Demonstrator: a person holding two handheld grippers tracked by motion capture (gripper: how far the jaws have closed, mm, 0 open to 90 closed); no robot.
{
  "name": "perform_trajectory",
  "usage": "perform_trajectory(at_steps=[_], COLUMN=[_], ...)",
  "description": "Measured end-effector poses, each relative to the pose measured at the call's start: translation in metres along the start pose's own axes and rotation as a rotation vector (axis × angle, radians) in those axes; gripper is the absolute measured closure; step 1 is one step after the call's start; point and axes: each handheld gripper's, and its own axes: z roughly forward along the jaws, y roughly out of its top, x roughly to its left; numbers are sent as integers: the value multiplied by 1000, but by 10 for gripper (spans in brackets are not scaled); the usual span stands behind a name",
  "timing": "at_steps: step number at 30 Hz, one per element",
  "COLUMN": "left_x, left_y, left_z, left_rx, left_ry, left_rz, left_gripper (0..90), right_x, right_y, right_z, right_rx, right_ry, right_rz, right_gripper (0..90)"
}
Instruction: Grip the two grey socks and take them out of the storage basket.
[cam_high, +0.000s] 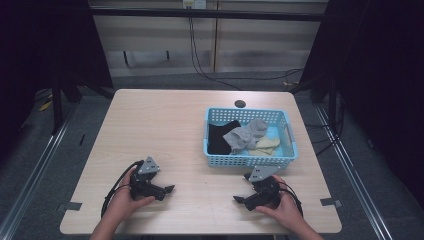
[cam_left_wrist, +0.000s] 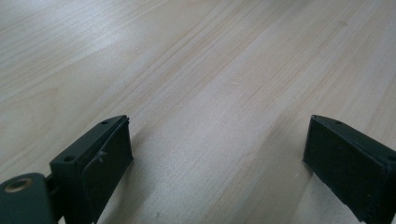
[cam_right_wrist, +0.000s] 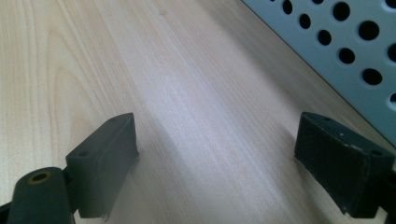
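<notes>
Resting on a pale wooden desk (cam_high: 165, 125), two handheld tools sat near its front edge, each held by one of a person's hands. The left tool (cam_high: 169, 189) lay well to the left of a light blue perforated basket (cam_high: 249, 160), which serves as the landmark here. The right tool (cam_high: 238, 199) lay just in front of the basket, near its front wall. Both tools were released, their black jaws spread wide with only bare desk between them, and they pointed toward each other.

Inside the basket lay three pieces of clothing that looked like socks: one black (cam_high: 220, 137) at the basket's left side, one grey (cam_high: 245, 135) in the middle, and one cream (cam_high: 265, 146) toward the right. Whether more lay underneath could not be told.

Judging by this, the work had not yet started; the tools were at rest. The next move would likely call for lifting the right tool over the basket's front wall and lowering its open jaws onto one garment, probably the grey one on top.
</notes>
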Motion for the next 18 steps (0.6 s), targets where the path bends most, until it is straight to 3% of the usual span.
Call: perform_trajectory(at_steps=[7,11,18], left_x=[0,0,0], left_y=[0,0,0], left_z=[0,0,0], left_rx=[-1,0,0], left_ry=[-2,-1,-1], left_rz=[-2,-1,-1], left_gripper=[71,71,71], right_x=[0,-2,-2], right_y=[1,10,24], right_z=[0,-4,-11], right_rx=[7,114,268], right_ry=[-2,-4,47], right_rz=[3,8,13], right_gripper=[129,139,143])
